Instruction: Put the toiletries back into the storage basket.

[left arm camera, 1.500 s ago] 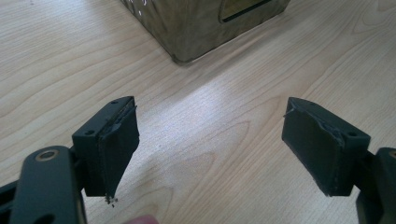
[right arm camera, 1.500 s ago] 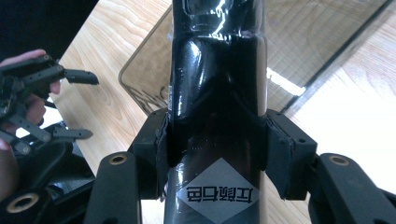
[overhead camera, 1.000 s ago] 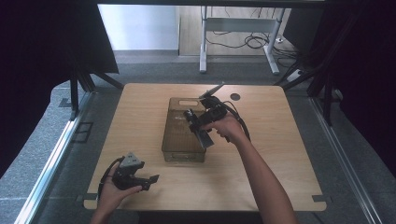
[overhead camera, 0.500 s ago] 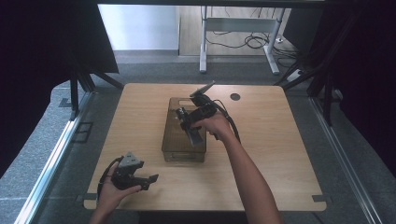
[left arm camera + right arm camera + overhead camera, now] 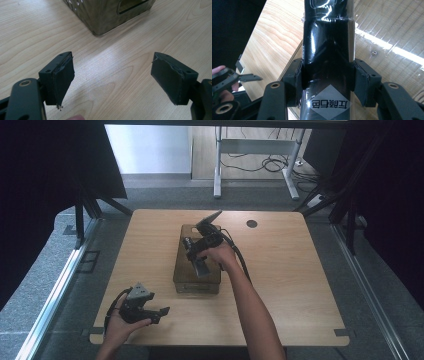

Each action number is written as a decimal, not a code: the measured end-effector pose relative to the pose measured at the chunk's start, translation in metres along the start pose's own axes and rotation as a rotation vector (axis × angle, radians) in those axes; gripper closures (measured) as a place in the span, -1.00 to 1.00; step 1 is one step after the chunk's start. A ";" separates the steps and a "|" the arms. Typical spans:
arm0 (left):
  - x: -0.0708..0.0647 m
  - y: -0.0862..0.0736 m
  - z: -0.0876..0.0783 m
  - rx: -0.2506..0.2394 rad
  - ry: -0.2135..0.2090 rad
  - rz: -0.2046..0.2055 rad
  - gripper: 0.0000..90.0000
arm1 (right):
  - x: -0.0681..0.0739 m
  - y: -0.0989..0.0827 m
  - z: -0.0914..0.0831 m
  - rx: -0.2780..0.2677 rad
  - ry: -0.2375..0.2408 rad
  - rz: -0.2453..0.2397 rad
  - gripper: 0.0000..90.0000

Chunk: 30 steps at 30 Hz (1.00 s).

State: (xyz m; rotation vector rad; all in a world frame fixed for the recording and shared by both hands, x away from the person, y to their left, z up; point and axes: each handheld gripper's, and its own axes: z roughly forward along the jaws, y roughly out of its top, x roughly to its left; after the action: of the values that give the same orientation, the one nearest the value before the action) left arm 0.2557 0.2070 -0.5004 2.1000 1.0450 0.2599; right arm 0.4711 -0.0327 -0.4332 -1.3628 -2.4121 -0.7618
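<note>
Work in hand: right gripper (image 5: 325,82) carries a glossy black packet (image 5: 328,50) over a translucent brown storage box (image 5: 186,270) at the middle of the desk (image 5: 290,285).
Right gripper: jaws clamped on the packet's two sides, pads pressing in.
Left gripper (image 5: 113,82): jaws spread wide, nothing between them; it sits near the desk's front left corner (image 5: 145,307), well apart from the box, pointed at its near corner (image 5: 100,17).
Packet position: above the box's open top, slanted, not yet let go.
Progress: pick-up done; lowering into the box and release are left, by my judgement.
Writing: grey diamond label (image 5: 329,101) on the packet with dark characters, seen upside down, not readable to me.
</note>
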 end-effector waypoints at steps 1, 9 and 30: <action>0.000 0.000 0.000 -0.001 -0.001 0.000 -0.57 | 0.000 0.000 0.002 -0.001 -0.002 0.003 0.05; 0.000 0.000 0.000 -0.001 -0.002 0.006 -0.58 | -0.003 0.001 0.011 0.002 -0.008 0.034 0.05; -0.002 0.001 0.002 -0.005 -0.011 0.004 -0.58 | -0.005 0.004 0.029 -0.002 -0.035 0.134 0.05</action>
State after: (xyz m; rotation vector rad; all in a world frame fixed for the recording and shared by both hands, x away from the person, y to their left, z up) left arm 0.2556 0.2039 -0.5004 2.0968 1.0325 0.2529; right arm 0.4777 -0.0183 -0.4578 -1.5331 -2.3177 -0.7115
